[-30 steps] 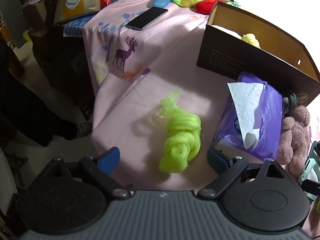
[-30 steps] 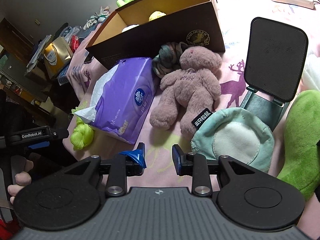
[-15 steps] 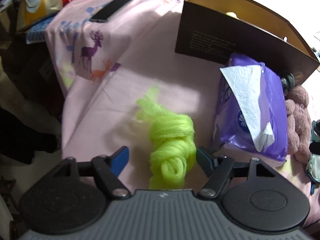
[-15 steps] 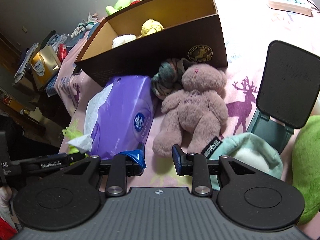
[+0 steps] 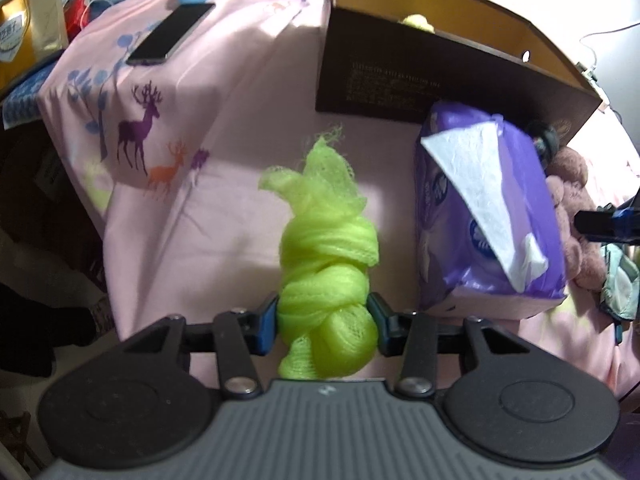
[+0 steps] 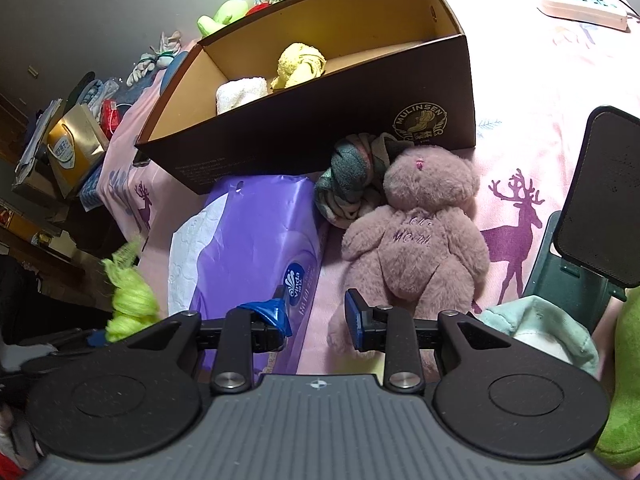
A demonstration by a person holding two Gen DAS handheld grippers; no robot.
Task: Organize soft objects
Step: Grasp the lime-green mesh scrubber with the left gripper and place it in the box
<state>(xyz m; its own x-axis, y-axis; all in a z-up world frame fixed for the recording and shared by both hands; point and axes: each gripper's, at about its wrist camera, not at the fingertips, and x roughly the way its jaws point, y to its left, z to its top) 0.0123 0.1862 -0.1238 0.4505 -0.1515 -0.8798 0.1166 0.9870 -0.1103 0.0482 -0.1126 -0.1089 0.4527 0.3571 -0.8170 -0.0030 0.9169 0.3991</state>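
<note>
Lying between the closing left hand-held gripper (image 5: pixel 322 320) pads, seemingly touching: green mesh bundle (image 5: pixel 326 276).

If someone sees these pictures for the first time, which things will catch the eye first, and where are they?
First comes the neon green mesh bundle on the pink sheet, with the left claw just closing and now pressing it from both sides. Next, the purple tissue pack lies against the brown box. Beside it lies the pink teddy, just ahead of the open right claw.

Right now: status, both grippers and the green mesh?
Left gripper just closed on the green mesh bundle. Right gripper open, empty, over pink bear. Tissue pack lies before the box.
</note>
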